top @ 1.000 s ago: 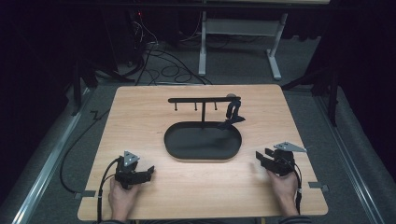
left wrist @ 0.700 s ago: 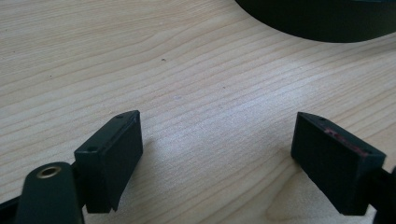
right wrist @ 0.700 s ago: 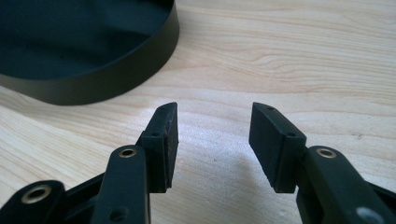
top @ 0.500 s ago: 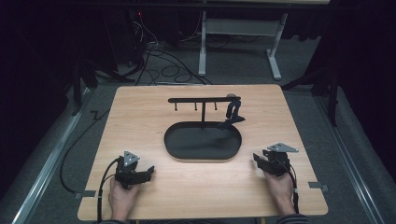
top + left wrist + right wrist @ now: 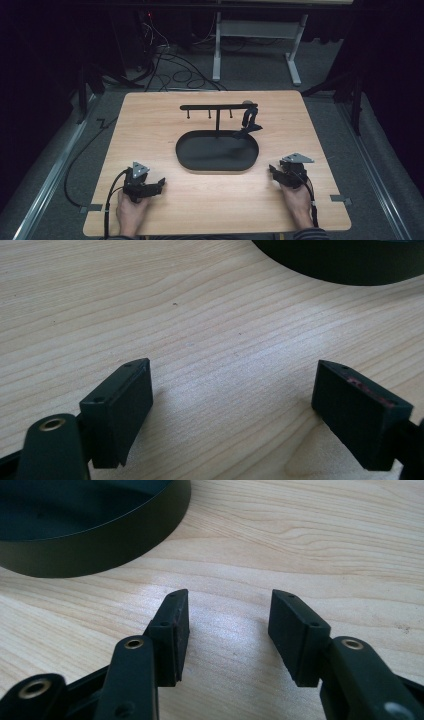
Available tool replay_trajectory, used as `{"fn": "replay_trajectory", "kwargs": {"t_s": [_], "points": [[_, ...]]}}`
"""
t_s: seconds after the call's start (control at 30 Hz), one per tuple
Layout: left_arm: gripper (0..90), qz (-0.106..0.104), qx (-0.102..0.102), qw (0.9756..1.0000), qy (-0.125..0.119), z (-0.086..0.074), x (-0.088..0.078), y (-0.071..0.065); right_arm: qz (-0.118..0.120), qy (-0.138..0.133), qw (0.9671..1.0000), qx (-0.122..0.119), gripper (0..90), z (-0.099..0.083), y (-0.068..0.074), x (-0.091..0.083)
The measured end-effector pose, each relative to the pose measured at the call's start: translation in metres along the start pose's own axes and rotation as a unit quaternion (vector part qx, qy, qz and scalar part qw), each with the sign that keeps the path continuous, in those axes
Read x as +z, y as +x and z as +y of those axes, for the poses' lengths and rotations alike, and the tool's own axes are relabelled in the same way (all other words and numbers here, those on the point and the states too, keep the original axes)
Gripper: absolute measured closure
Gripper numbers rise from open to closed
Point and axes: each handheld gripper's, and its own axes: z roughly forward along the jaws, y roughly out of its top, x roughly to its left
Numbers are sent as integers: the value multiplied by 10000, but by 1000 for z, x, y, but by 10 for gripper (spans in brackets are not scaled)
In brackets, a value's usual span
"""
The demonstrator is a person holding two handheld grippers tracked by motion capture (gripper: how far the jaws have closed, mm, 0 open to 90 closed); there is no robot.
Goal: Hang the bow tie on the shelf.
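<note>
Both the left gripper (image 5: 235,405) and right gripper (image 5: 227,630), jaws spread and empty, flank the black oval tray (image 5: 217,151) (likely stiff, light metal), best pinched on its thin upright rim

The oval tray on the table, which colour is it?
Black; the oval tray shows best in the high view.

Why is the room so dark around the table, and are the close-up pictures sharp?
High view: light falls on the wooden table while the floor and surroundings sink into darkness; the black tray shows little detail. Left gripper view: wood grain crisp, a soft shadow beside each jaw. Right gripper view: a pale glare patch on the wood between the jaws, nearest parts slightly soft.
</note>
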Motion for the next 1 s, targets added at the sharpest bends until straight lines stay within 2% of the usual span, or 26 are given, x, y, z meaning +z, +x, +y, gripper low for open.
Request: {"fn": "replay_trajectory", "kwargs": {"t_s": [0.37, 1.0], "points": [[172, 1, -6, 10000, -4, 0, 0, 0, 142, 13, 9998, -121, 433, -1, 1, 0], [172, 0, -7, 10000, -4, 0, 0, 0, 169, 15, 9998, -108, 434, -1, 1, 0]]}}
